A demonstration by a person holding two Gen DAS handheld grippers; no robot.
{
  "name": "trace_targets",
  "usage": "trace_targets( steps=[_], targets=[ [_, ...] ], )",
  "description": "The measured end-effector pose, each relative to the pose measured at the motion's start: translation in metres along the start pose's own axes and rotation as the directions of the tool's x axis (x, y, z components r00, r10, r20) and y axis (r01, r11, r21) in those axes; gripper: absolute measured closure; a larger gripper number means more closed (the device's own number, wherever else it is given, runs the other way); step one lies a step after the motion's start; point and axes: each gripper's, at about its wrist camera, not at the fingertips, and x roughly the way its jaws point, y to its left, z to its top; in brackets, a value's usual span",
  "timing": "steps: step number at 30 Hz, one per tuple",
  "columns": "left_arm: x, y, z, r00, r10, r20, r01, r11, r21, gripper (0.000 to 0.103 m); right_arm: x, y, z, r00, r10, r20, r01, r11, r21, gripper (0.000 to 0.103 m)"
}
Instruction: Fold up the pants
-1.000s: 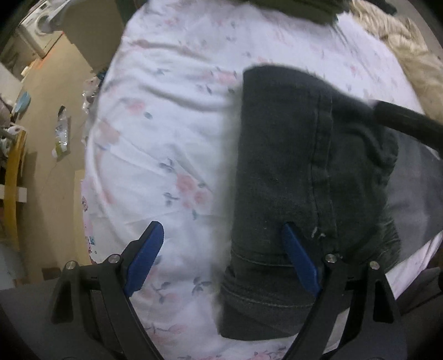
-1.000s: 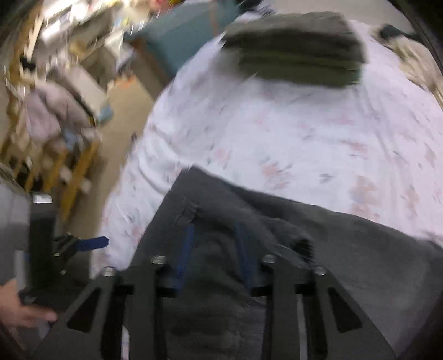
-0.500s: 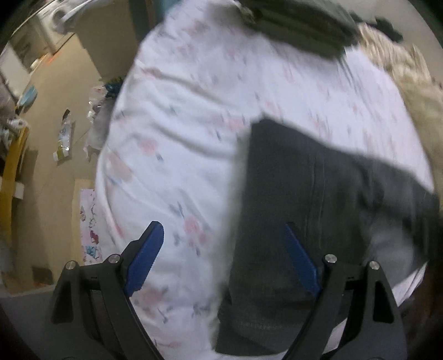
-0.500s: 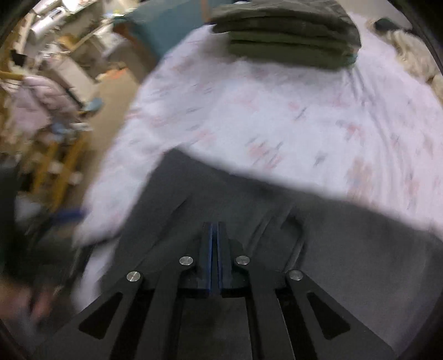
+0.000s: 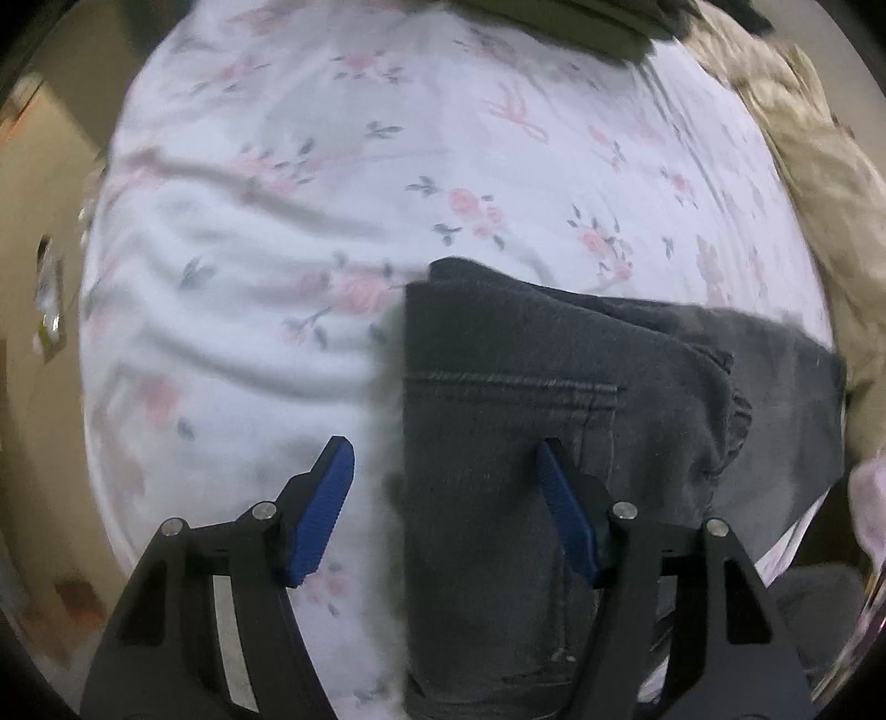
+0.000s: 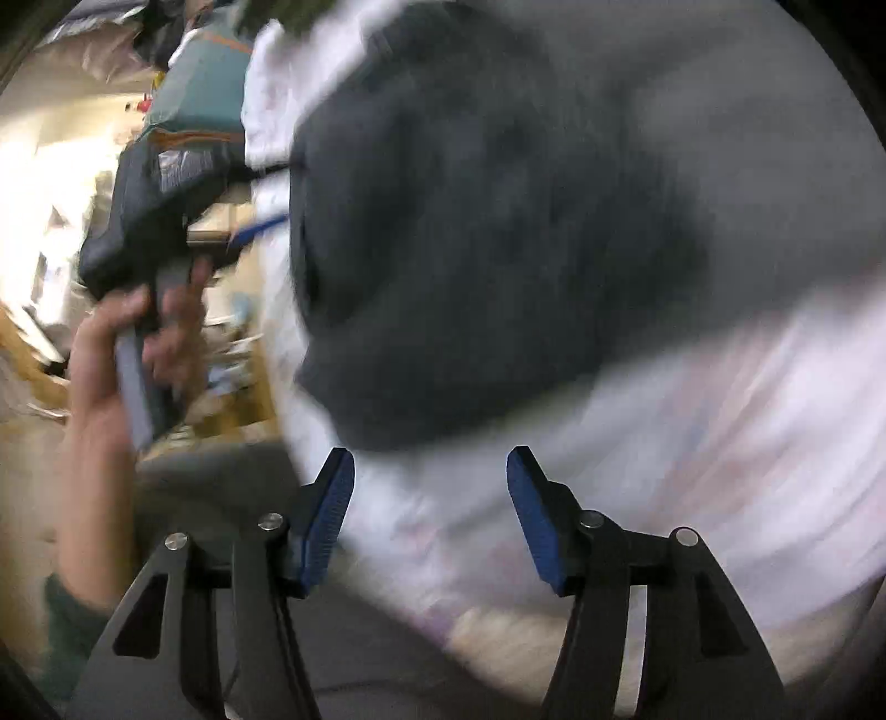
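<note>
Dark grey pants (image 5: pixel 554 360) lie folded on the floral bed sheet (image 5: pixel 277 194). My left gripper (image 5: pixel 443 448) points down over their left edge. One blue pad hangs over the sheet and the other over the denim, and the jaws are closing without pressing on the cloth. In the blurred right wrist view the pants (image 6: pixel 470 249) fill the upper middle. My right gripper (image 6: pixel 431 454) is drawn back over the sheet (image 6: pixel 692 415). Its jaws are opening with nothing between them. A hand (image 6: pixel 111 343) holds the left gripper (image 6: pixel 166 232) at the left.
A stack of folded olive-green clothes (image 5: pixel 581 22) sits at the far end of the bed. A beige blanket (image 5: pixel 803 166) lies along the right side. The bed edge drops to the floor (image 5: pixel 33 221) on the left, with clutter beyond.
The right gripper was shut on the pants' fabric; it has let go, opened, rolled and pulled back off the pants. The left gripper shifted along the pants' edge and its jaws narrowed.
</note>
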Motion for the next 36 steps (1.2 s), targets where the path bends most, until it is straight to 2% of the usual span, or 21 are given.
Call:
trace_targets(
  steps=[3,4,5,7,8,9,10,11,12,15,19,22,24,26,27,28,31,33,34,36],
  targets=[
    [0.003,0.000,0.007,1.000,-0.019,-0.012,0.020,0.999,0.038,0.037,0.035,0.006,-0.007,0.996,0.090,-0.020,-0.089,0.995,0.034,0.043],
    [0.004,0.001,0.008,0.999,-0.038,-0.017,0.038,0.998,0.042,0.042,0.045,0.011,-0.007,0.994,0.105,-0.032,-0.105,0.994,0.016,0.043],
    [0.006,0.000,0.009,0.998,-0.059,-0.022,0.060,0.997,0.047,0.049,0.056,0.019,-0.004,0.995,0.089,-0.033,-0.090,0.996,-0.024,0.043],
    [0.009,-0.001,0.009,0.997,-0.076,-0.024,0.077,0.996,0.054,0.056,0.073,0.028,0.003,0.998,0.062,-0.021,-0.063,0.996,-0.056,0.043],
    [0.010,-0.004,0.008,0.998,-0.062,-0.015,0.063,0.995,0.071,0.058,0.080,0.030,0.006,0.998,0.056,-0.025,-0.058,0.997,-0.053,0.055],
    [0.011,-0.007,0.007,0.998,-0.056,-0.013,0.057,0.995,0.084,0.060,0.088,0.033,0.010,0.998,0.056,-0.023,-0.057,0.997,-0.045,0.082],
    [0.011,-0.008,0.007,0.998,-0.054,-0.013,0.055,0.994,0.092,0.067,0.091,0.039,0.010,0.999,0.042,-0.008,-0.042,0.998,-0.056,0.094],
    [0.010,-0.011,0.008,0.999,-0.048,-0.011,0.049,0.994,0.102,0.074,0.088,0.043,0.009,1.000,0.015,0.013,-0.014,0.997,-0.076,0.098],
    [0.009,-0.014,0.009,0.999,-0.039,-0.011,0.040,0.993,0.114,0.075,0.085,0.052,0.006,1.000,-0.011,0.025,0.014,0.993,-0.120,0.099],
    [0.006,-0.015,0.009,1.000,-0.018,0.006,0.017,0.989,0.144,0.081,0.066,0.070,-0.005,0.997,-0.036,0.065,0.049,0.978,-0.201,0.100],
    [0.007,-0.017,0.010,1.000,0.008,0.018,-0.011,0.991,0.133,0.085,0.041,0.082,-0.023,0.996,-0.028,0.088,0.046,0.977,-0.210,0.100],
    [0.009,-0.014,0.012,1.000,0.010,0.013,-0.011,0.996,0.090,0.085,0.068,0.063,-0.029,0.992,-0.130,-0.010,0.126,0.977,-0.170,0.103],
    [0.008,-0.017,0.011,1.000,0.023,0.013,-0.024,0.994,0.102,0.085,0.087,0.049,-0.027,0.986,-0.146,-0.084,0.137,0.984,-0.112,0.103],
    [0.007,-0.018,0.009,0.999,0.035,0.025,-0.037,0.993,0.116,0.083,0.084,0.059,-0.028,0.988,-0.136,-0.067,0.125,0.981,-0.152,0.102],
    [0.006,-0.017,0.008,0.999,0.029,0.031,-0.032,0.994,0.106,0.082,0.077,0.065,-0.029,0.989,-0.136,-0.064,0.125,0.980,-0.158,0.096],
    [0.006,-0.015,0.008,0.999,0.027,0.034,-0.031,0.994,0.102,0.082,0.069,0.069,-0.032,0.987,-0.143,-0.070,0.131,0.979,-0.157,0.096],
    [0.007,-0.017,0.006,0.998,0.044,0.041,-0.048,0.992,0.119,0.082,0.055,0.080,-0.046,0.971,-0.195,-0.138,0.161,0.961,-0.226,0.096],
    [0.007,-0.019,0.006,0.997,0.059,0.044,-0.064,0.991,0.118,0.082,0.030,0.094,-0.048,0.976,-0.208,-0.061,0.178,0.930,-0.323,0.096],
    [0.008,-0.020,0.006,0.997,0.064,0.045,-0.068,0.991,0.111,0.082,0.014,0.104,-0.040,0.979,-0.201,0.017,0.194,0.913,-0.359,0.095],
    [0.008,-0.022,0.005,0.995,0.081,0.053,-0.087,0.989,0.116,0.082,0.003,0.112,-0.018,0.982,-0.169,0.086,0.189,0.912,-0.364,0.084]
  ],
)
